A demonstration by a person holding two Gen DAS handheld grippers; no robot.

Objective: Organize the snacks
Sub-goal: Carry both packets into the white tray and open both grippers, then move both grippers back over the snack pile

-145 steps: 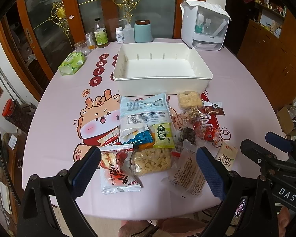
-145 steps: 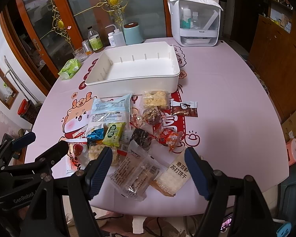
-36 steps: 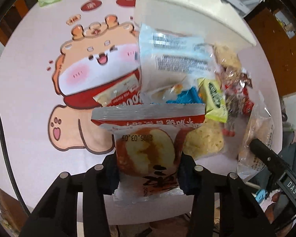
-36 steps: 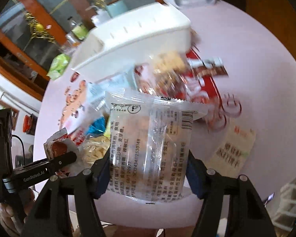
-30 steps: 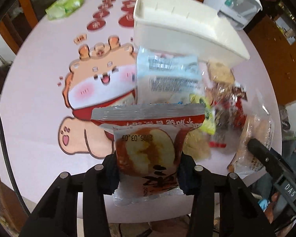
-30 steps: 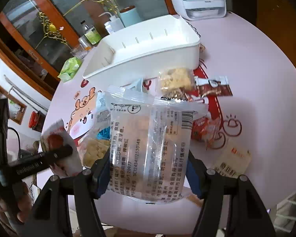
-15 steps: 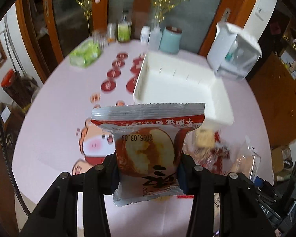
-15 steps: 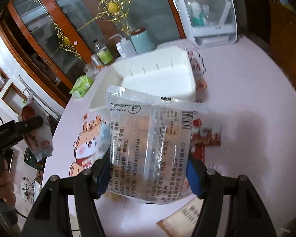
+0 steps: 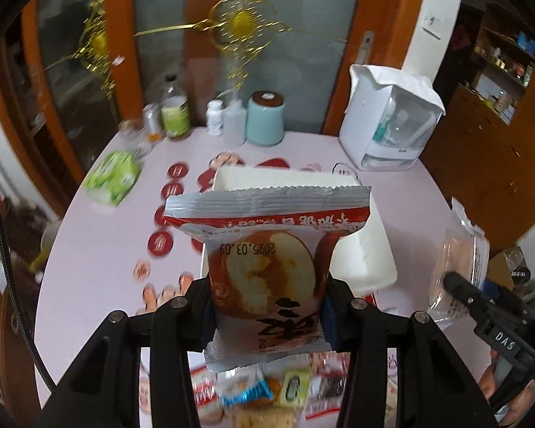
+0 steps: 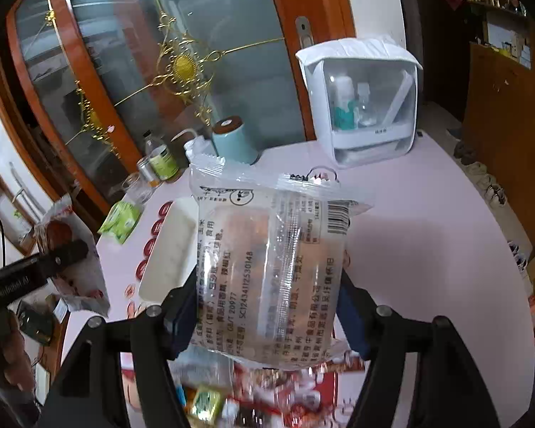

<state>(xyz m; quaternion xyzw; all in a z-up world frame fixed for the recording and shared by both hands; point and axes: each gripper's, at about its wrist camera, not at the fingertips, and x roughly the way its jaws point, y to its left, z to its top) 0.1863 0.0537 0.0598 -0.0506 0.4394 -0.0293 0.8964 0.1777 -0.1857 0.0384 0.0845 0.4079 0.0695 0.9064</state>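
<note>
My left gripper [image 9: 267,315] is shut on a red and silver snack packet [image 9: 267,271] and holds it upright in the air above the near end of the white bin [image 9: 360,260]. My right gripper [image 10: 267,317] is shut on a clear cookie packet [image 10: 267,267], also in the air; the white bin [image 10: 169,253] is behind it to the left. The clear packet also shows in the left wrist view [image 9: 460,264]. The red packet also shows in the right wrist view [image 10: 71,260]. Loose snacks [image 9: 267,392] lie on the table below.
The round table has a pink cartoon cloth [image 9: 100,249]. At its far side stand a white dispenser box [image 9: 388,121], a light blue canister [image 9: 265,117], several bottles [image 9: 174,110] and a green wipes pack [image 9: 112,178]. A wooden cabinet [image 9: 481,149] stands right.
Both grippers closed on their packets, lifted them off the table and rose higher. The bin is now lower in view, and the snack pile has dropped to the bottom edge.
</note>
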